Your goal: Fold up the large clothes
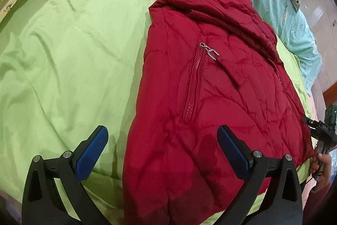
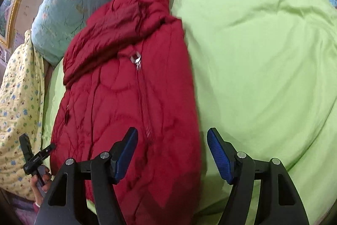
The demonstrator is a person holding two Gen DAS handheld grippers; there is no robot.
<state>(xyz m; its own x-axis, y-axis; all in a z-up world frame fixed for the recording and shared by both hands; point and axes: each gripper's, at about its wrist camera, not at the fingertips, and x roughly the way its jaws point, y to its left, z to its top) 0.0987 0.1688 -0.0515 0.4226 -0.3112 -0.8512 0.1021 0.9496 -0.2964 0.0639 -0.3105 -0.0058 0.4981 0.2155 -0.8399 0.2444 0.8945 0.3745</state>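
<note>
While a folded red jacket [image 1: 210,88] lies on the green sheet [image 1: 63,56], both claws hover apart and empty: left gripper [image 1: 162,140] at its six o'clock edge, right gripper [image 2: 172,144] likewise.

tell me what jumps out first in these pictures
A dark red puffy jacket lies folded into a long strip on a light green sheet, silver zip pull near its middle. Both tools hover open over its near end, the left tool and right tool, gripping nothing.
</note>
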